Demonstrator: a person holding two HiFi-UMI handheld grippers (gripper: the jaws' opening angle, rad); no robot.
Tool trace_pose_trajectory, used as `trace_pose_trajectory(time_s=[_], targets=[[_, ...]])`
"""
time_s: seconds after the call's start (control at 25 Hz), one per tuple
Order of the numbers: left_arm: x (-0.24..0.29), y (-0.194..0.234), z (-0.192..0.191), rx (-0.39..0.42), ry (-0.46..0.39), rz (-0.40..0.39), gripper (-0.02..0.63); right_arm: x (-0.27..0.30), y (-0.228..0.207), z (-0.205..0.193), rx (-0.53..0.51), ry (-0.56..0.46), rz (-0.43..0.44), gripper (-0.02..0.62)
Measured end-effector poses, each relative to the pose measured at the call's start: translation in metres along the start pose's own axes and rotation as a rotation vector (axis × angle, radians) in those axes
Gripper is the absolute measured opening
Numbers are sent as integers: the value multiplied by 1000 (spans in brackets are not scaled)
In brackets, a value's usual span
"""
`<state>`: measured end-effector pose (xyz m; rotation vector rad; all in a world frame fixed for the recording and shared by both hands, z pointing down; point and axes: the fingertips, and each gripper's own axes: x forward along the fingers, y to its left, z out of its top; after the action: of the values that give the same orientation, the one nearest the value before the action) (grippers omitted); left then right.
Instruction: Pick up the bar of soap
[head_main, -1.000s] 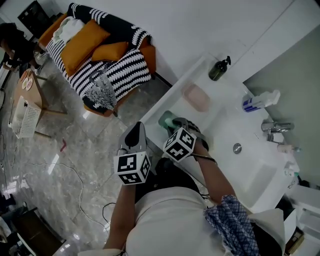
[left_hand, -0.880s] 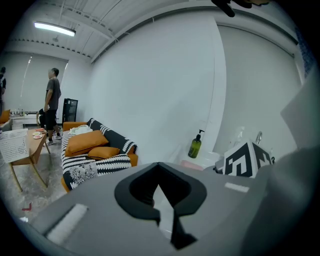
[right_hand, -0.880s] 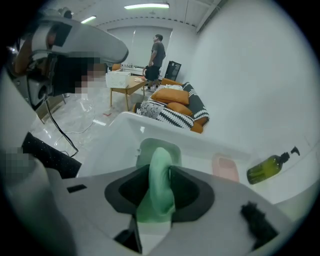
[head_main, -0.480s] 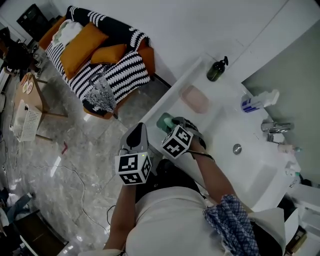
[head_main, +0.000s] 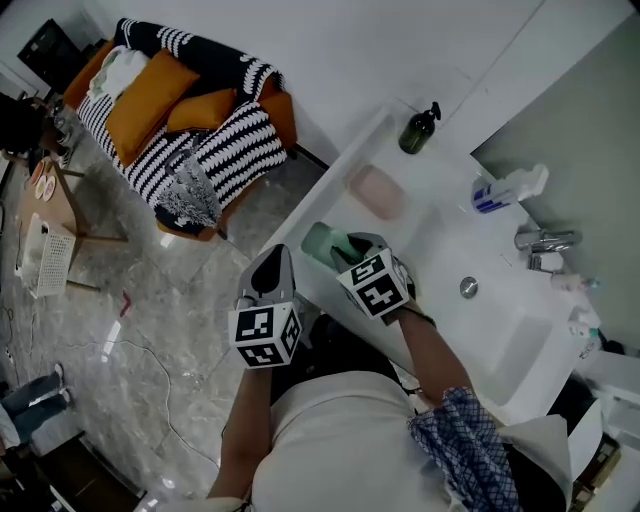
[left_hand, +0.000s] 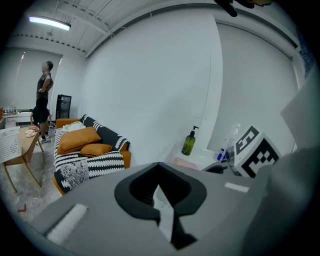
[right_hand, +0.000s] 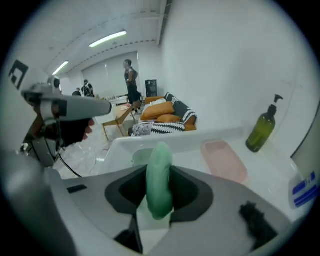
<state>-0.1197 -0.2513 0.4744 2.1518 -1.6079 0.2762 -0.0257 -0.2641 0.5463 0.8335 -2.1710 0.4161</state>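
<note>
The bar of soap (right_hand: 159, 170) is pale green and oblong. It stands on edge between the jaws of my right gripper (right_hand: 159, 200), which is shut on it; the jaws have just been closing a little on it. In the head view the soap (head_main: 322, 243) and right gripper (head_main: 340, 252) hang over the near left end of the white washstand (head_main: 440, 215). My left gripper (head_main: 272, 258) is off the washstand's left edge, above the floor. Its jaws (left_hand: 160, 192) meet with nothing between them.
A pink soap dish (head_main: 376, 192) lies on the washstand beyond the soap, a dark green pump bottle (head_main: 417, 130) behind it. A blue and white bottle (head_main: 505, 190), the faucet (head_main: 540, 240) and the basin drain (head_main: 467, 288) lie to the right. A striped sofa (head_main: 180, 110) stands far left.
My right gripper has rolled, so another face of its marker cube shows, and it has lifted slightly with the soap in its jaws. The left gripper has hardly moved.
</note>
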Motion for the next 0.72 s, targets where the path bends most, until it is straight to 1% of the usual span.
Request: trace_pose_trajectory(time_s=[0.12,0.28,0.72], targets=[[4,-11,-2,11,9,-36,9,-21,-7,2,63,-55,-21,126],[13,-34,-2,35,19,-102,9,-45,-25,-11,106,-77,-86,126],[50,-128,-14,130,84,-353,8,-103,-77,-89,297,-48,-301,126]])
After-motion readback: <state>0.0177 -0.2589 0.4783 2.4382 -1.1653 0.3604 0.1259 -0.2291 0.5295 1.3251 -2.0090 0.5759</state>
